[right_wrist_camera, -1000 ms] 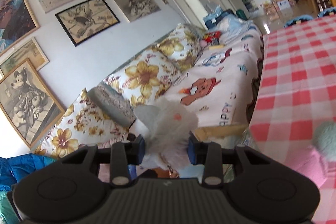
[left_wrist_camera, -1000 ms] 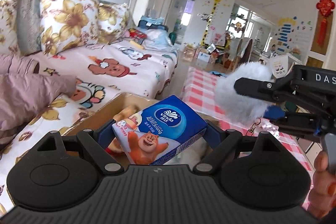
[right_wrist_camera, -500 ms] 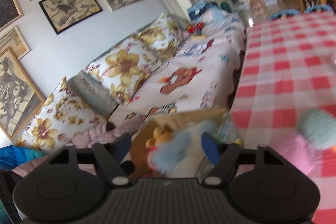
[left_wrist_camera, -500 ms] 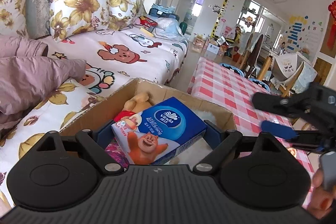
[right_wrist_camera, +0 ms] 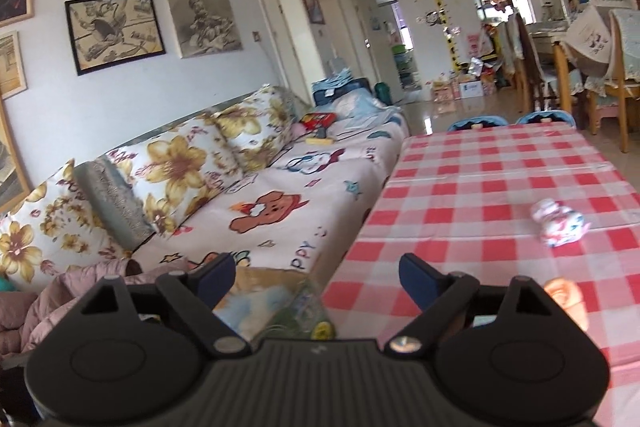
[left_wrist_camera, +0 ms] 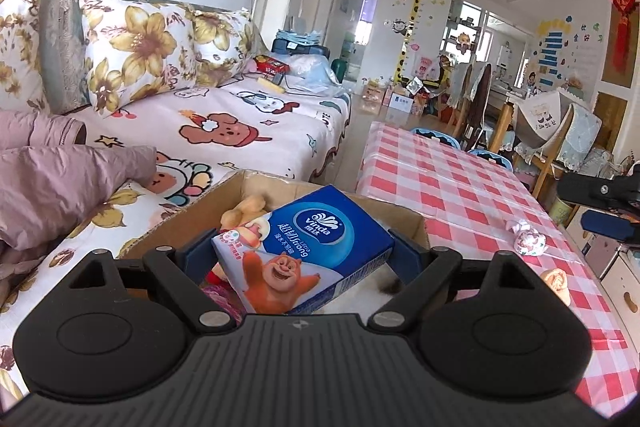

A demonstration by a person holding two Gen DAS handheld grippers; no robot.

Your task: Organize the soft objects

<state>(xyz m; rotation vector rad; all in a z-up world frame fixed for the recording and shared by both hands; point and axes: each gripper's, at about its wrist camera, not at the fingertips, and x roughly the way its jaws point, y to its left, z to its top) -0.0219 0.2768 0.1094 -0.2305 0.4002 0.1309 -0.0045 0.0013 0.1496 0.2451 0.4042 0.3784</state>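
Tissue pack (left_wrist_camera: 304,251), blue with a cartoon bear and the word Vinda, is clamped between the two blue fingers of the left gripper (left_wrist_camera: 298,253). It sits tilted, directly above the open cardboard box (left_wrist_camera: 240,187). Inside the box, just behind the pack, a tan plush toy (left_wrist_camera: 246,209) shows, and something white and furry (left_wrist_camera: 372,291) lies under the pack's right corner; what it is I cannot tell.

The box stands between the sofa (left_wrist_camera: 248,131) and the table with the red checked cloth (left_wrist_camera: 460,195). A mauve padded jacket (left_wrist_camera: 60,183) lies on the sofa, to the left of the box.

The right gripper (right_wrist_camera: 318,277) has its fingers wide apart and holds nothing; it is just right of the box, over the table edge. Below it the box corner (right_wrist_camera: 264,277) appears, rather blurred.

On the table, further from the box, lie a small white and pink patterned bundle (left_wrist_camera: 528,237) and, near the table's right edge, an orange soft thing (left_wrist_camera: 556,281).
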